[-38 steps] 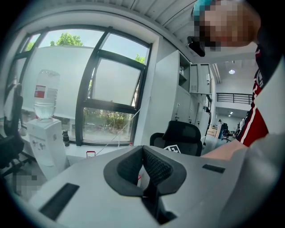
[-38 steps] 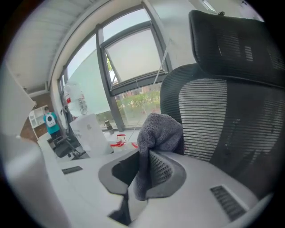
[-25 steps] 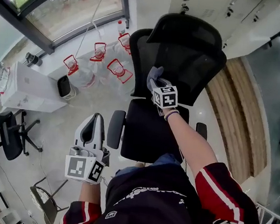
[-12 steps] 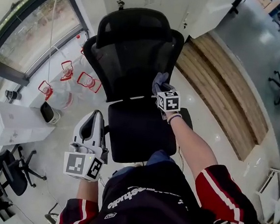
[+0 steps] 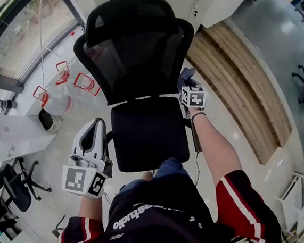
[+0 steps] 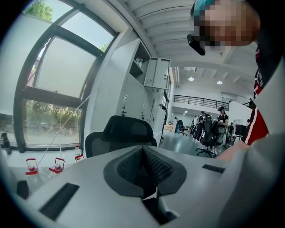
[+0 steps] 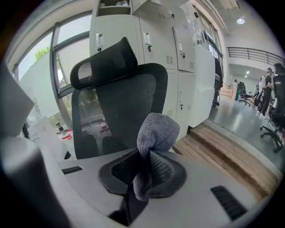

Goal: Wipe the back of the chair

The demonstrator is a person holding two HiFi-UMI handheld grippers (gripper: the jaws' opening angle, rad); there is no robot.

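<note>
A black office chair fills the head view, with its mesh backrest (image 5: 131, 57), headrest (image 5: 131, 15) and seat (image 5: 150, 131). My right gripper (image 5: 188, 80) is at the backrest's right edge, just above seat level, shut on a grey cloth (image 5: 186, 73). In the right gripper view the cloth (image 7: 155, 131) bunches up out of the gripper (image 7: 144, 171), with the backrest (image 7: 120, 107) just beyond it; I cannot tell whether they touch. My left gripper (image 5: 95, 124) hangs left of the seat, shut and holding nothing. In its own view, the left gripper (image 6: 143, 165) faces the chair (image 6: 122, 133) from farther off.
Water jugs with red handles (image 5: 83, 82) stand on the floor left of the chair, below the window. A wooden step (image 5: 241, 84) runs along the right, by white lockers (image 7: 178, 58). A white box (image 5: 17, 132) and another chair (image 5: 1, 189) are at the left. People stand far off (image 6: 220, 122).
My right gripper has carried the cloth from the front middle of the backrest to its right edge. The chair now appears turned and higher in view. The left gripper has barely moved.
</note>
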